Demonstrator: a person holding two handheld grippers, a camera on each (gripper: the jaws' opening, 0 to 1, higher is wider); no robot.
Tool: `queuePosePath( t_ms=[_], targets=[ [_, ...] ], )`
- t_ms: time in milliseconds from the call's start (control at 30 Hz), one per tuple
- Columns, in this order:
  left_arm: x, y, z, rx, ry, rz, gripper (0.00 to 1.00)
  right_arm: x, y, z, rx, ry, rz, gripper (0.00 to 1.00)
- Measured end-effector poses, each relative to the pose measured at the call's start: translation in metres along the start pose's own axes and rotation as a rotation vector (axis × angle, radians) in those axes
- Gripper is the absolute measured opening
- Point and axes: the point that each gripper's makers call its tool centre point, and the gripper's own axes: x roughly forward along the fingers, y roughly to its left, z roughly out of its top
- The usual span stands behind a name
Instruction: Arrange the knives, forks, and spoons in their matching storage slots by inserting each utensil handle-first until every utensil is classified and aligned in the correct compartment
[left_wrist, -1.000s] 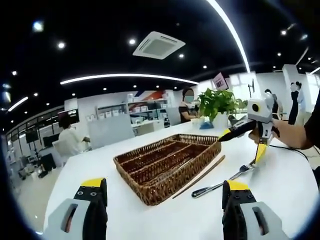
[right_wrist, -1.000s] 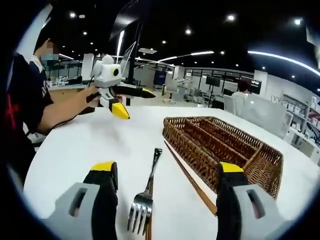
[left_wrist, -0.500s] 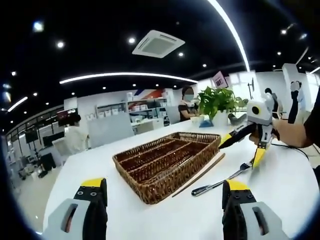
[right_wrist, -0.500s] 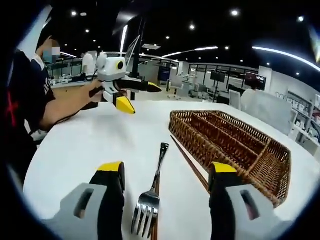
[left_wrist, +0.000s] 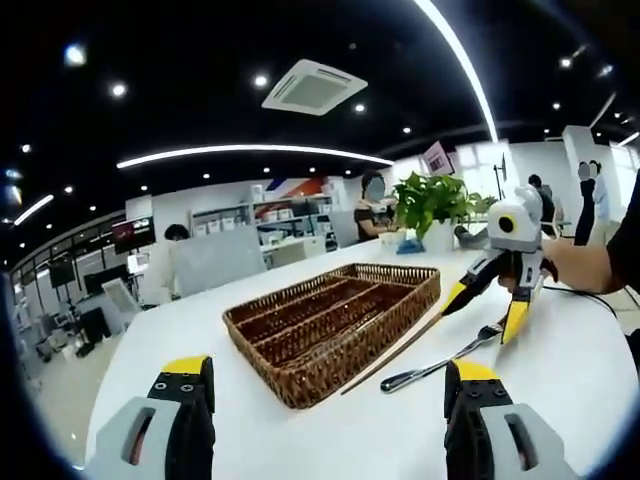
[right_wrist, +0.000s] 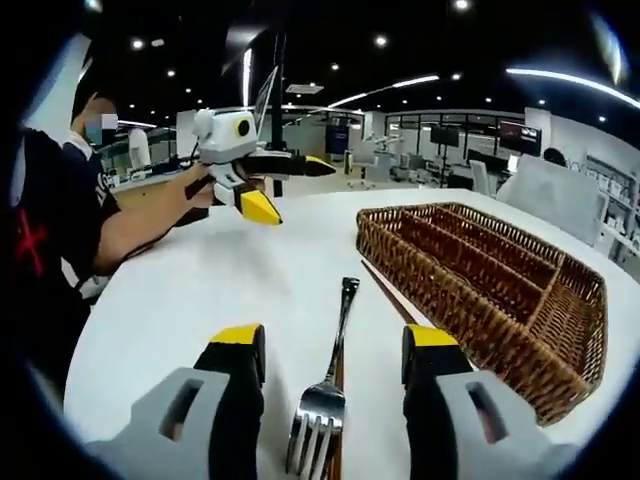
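Observation:
A brown wicker tray (left_wrist: 300, 372) with long compartments lies on the white table, and I see nothing in them. Beside it lie a silver fork (left_wrist: 440, 364) and a brown chopstick (left_wrist: 396, 354). My right gripper (left_wrist: 485, 310) hovers open just over the fork's head. In the right gripper view its jaws (right_wrist: 335, 340) straddle the fork (right_wrist: 330, 400), tines nearest me, without touching it. A chopstick (right_wrist: 392, 300) lies between the fork and the tray (right_wrist: 450, 322). My left gripper (left_wrist: 327, 370) stands open with nothing in it, in front of the tray; it also appears as the left gripper (right_wrist: 290, 187) held above the table.
A potted green plant (left_wrist: 432, 205) stands at the far end of the table (left_wrist: 570, 360). The person's forearm (right_wrist: 150, 215) reaches in from the left. Office desks and several people sit in the background.
The right gripper has come lower and closer over the fork's head, and its jaws have narrowed somewhat around it. The fork and tray lie where they were.

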Motion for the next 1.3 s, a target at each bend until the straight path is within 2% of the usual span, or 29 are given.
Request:
queuePosePath(
  t_ms=[133,433,733,900,1033,1167,1300],
  targets=[
    [-0.001,0.001,0.001,-0.001,-0.004,0.002,1.0,0.0,0.001,0.001,0.01,-0.003,0.005,0.47],
    [-0.002,0.001,0.003,0.001,-0.011,0.003,1.0,0.007,0.005,-0.006,0.019,0.027,0.026,0.43],
    [-0.001,0.001,0.001,0.005,-0.007,0.004,1.0,0.008,0.007,-0.008,0.04,0.038,0.045,0.3],
    [0.0,0.0,0.0,0.006,-0.004,0.001,1.0,0.009,0.005,-0.012,0.033,0.051,0.041,0.28],
    [0.0,0.0,0.001,0.008,-0.005,0.003,1.0,0.012,0.003,-0.015,0.031,0.065,0.029,0.2],
    [0.0,0.0,0.001,0.008,-0.006,0.003,1.0,0.016,0.004,-0.02,0.005,0.097,0.017,0.22],
    [0.001,0.0,0.002,0.007,-0.009,0.001,1.0,0.016,0.002,-0.022,-0.007,0.111,0.007,0.15]
  ],
)
